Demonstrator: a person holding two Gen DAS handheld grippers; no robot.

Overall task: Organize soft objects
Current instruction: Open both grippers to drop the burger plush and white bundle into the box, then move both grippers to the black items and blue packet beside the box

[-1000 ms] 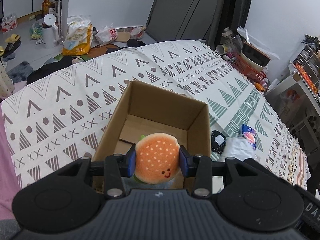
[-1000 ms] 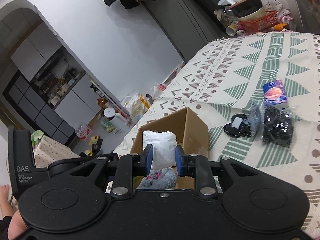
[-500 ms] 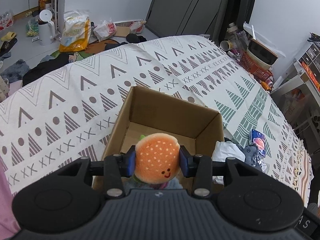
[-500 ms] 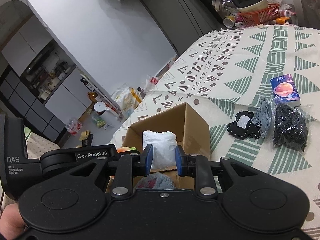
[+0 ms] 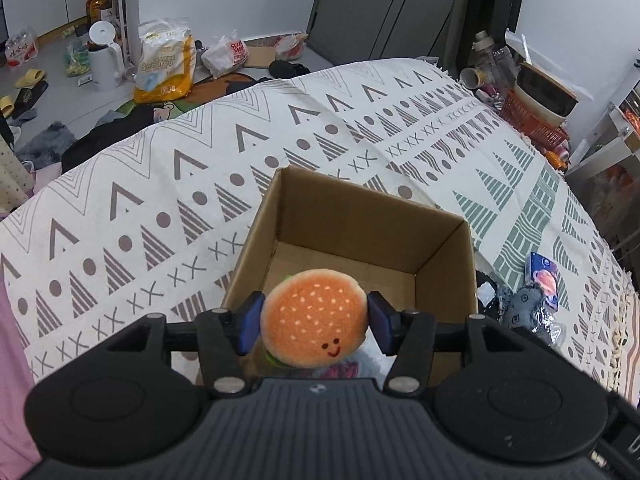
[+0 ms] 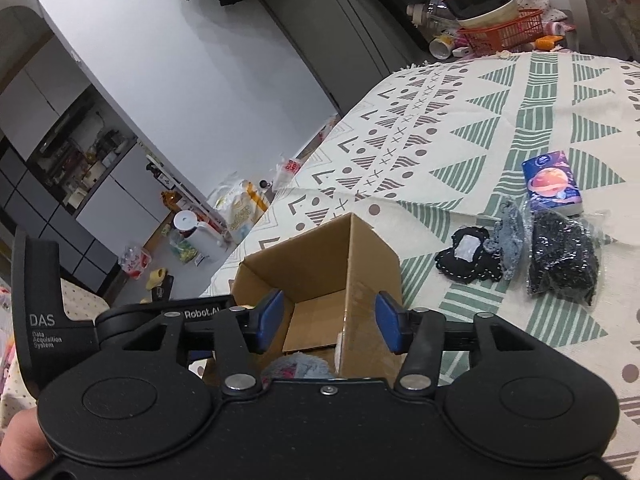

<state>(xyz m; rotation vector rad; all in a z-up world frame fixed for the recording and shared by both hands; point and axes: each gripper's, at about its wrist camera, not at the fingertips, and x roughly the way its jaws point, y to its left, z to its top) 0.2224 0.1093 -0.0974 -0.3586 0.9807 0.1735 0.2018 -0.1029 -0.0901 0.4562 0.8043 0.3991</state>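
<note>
The burger [image 5: 314, 318] is gripped by the left tool [image 5: 314, 322] above the box [image 5: 360, 216]; the right tool [image 6: 329, 322] (jaws spread, empty) is held at the box's 6 o'clock.

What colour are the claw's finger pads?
Blue pads, clearest in the right wrist view, where the right claw is open.

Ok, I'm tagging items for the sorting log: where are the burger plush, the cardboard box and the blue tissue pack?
burger plush [image 5: 314, 317]: left wrist view, middle of the orange bun top.
cardboard box [image 5: 360, 216]: left wrist view, inner face of the far wall.
blue tissue pack [image 6: 552, 182]: right wrist view, centre of the printed top.
</note>
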